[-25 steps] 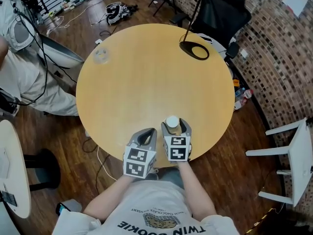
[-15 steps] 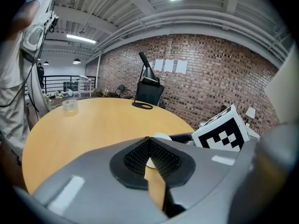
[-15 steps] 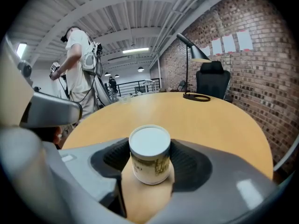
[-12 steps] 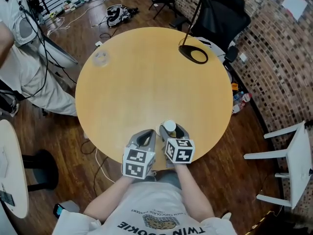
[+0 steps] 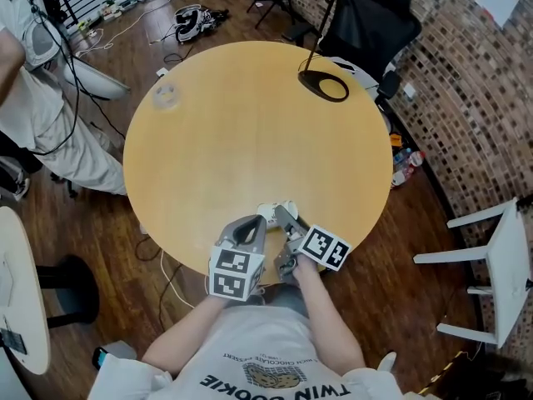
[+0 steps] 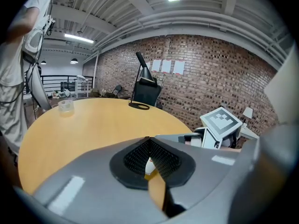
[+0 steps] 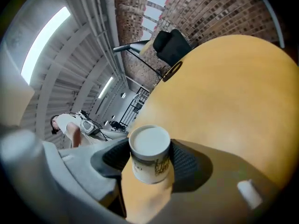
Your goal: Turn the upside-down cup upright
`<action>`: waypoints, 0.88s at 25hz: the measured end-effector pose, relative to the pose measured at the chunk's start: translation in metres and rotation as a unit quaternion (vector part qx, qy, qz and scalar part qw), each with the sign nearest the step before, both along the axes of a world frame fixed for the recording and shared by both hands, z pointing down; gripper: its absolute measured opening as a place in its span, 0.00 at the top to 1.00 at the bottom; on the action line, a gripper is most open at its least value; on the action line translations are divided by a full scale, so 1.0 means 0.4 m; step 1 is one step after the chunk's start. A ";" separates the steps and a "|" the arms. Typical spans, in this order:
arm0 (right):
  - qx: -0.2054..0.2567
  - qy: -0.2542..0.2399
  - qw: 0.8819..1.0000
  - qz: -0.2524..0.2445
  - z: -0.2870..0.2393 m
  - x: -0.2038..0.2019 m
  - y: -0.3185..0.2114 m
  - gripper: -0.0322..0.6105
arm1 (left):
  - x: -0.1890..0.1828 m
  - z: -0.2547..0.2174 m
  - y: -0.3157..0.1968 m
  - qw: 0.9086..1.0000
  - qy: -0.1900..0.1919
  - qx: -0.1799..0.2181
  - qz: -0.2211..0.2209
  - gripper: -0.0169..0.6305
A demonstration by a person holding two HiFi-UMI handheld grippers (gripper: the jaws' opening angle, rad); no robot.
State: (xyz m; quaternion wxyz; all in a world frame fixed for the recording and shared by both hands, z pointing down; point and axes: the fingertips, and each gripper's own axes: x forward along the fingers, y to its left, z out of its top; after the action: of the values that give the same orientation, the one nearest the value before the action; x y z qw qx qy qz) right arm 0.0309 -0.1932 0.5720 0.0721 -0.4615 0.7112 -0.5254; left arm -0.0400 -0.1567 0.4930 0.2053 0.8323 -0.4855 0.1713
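Paper cup, likely light and crushable, pinched mid-wall by right gripper, jaws just closed on it, wants gentle squeeze; left gripper pressed together, empty

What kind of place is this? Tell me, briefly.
Probably a lab or studio in an industrial building: a brick wall, cables strewn over the wood floor, and a round table.

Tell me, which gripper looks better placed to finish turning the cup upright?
Right. The right gripper has just been closing its jaws and now clamps the cup, already partly tipped. The left gripper is shut, empty, beside it.
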 end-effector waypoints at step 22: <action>-0.040 0.020 0.992 0.118 0.030 0.149 -0.009 0.53 | 0.021 0.002 0.009 1.000 -0.006 0.001 0.000 0.97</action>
State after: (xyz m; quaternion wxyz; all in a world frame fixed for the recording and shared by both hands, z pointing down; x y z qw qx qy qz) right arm 0.0904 -0.1969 0.5841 0.1006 -0.5557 0.6311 -0.5319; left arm -0.0315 -0.1531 0.4938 0.2017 0.8314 -0.4869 0.1760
